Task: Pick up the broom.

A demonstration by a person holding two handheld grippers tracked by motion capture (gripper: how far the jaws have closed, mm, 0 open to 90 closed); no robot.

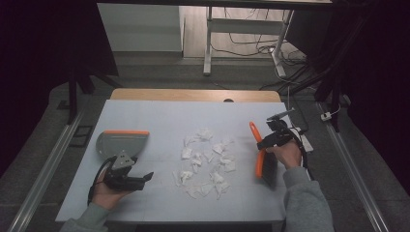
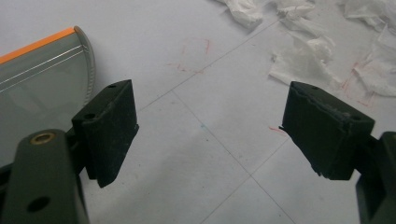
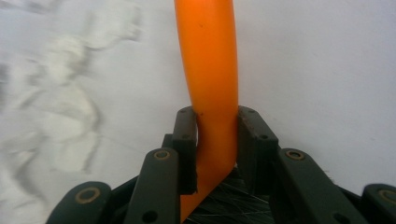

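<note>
White sheeting covers the tabletop [image 1: 159, 116], and the paper scraps serve as the landmark here: a loose scatter of crumpled white paper scraps [image 1: 207, 162] lies at its middle. Left of the scraps rests a grey dustpan [image 1: 121, 142] with an orange edge, its mouth side turned away from the person; it looks like light, stiff plastic, best taken by its handle end near the left gripper [image 1: 145, 178]. That gripper hovers just in front of the dustpan with its fingers [image 2: 109, 130] spread wide and nothing between them. Right of the scraps, the right gripper [image 3: 217, 149] has its fingers clamped on the orange handle of a hand brush [image 1: 261, 154], dark bristles showing below the grip. The handle is smooth and curved, so it may twist in the grip; holding close to the bristle head looks sound. The scraps are featherlight and likely to drift or cling. Nothing stands between brush, scraps and dustpan.
</note>
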